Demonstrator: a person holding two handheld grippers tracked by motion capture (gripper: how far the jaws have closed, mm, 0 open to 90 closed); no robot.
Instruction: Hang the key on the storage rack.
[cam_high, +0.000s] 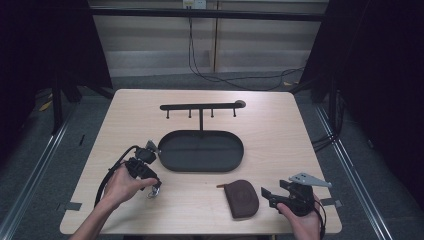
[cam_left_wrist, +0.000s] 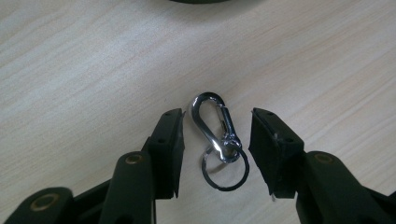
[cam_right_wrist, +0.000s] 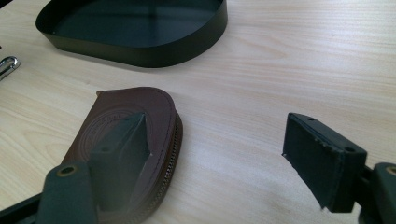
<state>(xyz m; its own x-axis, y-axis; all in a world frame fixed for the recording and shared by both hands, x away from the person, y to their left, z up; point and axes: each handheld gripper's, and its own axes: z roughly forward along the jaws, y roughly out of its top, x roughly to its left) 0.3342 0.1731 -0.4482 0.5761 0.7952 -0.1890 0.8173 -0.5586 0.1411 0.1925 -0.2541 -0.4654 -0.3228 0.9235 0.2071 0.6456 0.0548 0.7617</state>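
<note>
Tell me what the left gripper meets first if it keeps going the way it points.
The left gripper points down at the table, its jaws apart on either side of the silver carabiner clip and key ring. Going on, it would likely meet the clip, then the wooden tabletop.

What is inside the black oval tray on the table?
The tray looks bare inside; its dark floor shows nothing lying on it. The near wall hides a narrow strip of that floor in the right gripper view.

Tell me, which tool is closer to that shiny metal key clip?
Left. The left tool has its open jaws on either side of the key clip, not pressing it. The right tool sits across the table beside the brown pouch.
</note>
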